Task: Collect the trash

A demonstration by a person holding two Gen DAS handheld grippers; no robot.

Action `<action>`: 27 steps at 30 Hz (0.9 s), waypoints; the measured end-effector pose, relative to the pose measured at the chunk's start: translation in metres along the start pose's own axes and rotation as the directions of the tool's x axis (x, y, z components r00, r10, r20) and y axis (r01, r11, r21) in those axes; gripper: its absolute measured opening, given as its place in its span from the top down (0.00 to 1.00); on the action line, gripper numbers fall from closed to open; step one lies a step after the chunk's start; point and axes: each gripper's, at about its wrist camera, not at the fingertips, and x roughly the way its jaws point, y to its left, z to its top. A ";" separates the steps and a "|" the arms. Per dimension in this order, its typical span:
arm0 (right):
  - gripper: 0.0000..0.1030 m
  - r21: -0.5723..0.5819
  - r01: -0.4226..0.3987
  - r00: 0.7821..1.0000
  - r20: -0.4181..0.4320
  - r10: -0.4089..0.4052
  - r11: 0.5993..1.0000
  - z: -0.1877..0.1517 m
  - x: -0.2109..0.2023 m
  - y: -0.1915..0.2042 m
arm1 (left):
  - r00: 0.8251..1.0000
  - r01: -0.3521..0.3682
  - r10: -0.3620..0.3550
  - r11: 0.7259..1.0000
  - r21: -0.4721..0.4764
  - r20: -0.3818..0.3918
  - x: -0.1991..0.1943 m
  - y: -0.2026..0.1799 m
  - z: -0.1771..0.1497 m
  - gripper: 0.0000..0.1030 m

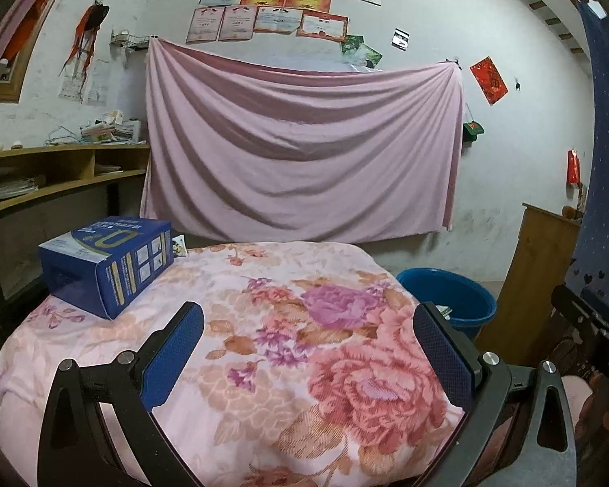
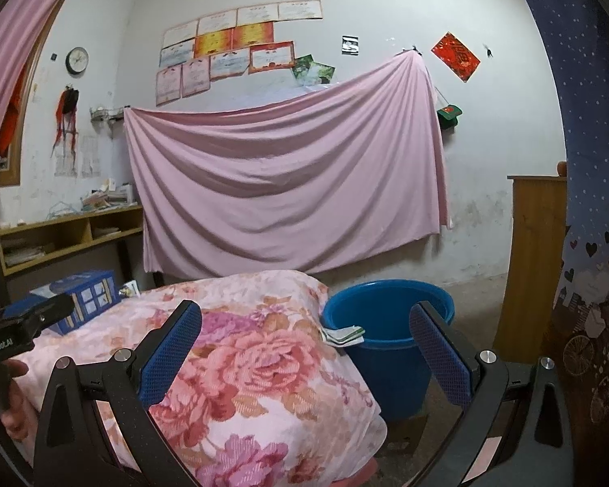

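Near the bed's (image 1: 264, 365) far left corner, a blue box (image 1: 105, 263) lies lengthwise toward the wall. Left hand-held gripper (image 1: 308, 349) and right hand-held gripper (image 2: 304, 349) hover spread apart, empty.

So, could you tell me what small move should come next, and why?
Probably ease the left gripper forward and left toward the blue box. Both grippers are open and empty, the box lies on the floral blanket, and the blue bucket waits beside it.

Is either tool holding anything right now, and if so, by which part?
Nothing is held. The left tool and right tool are both open and empty above the bed.
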 end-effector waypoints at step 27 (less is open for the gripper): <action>0.00 -0.022 -0.003 1.000 -0.016 0.003 1.000 -0.006 0.000 0.006 | 1.000 -0.011 0.011 1.000 0.002 0.006 0.004 0.007 -0.007 0.02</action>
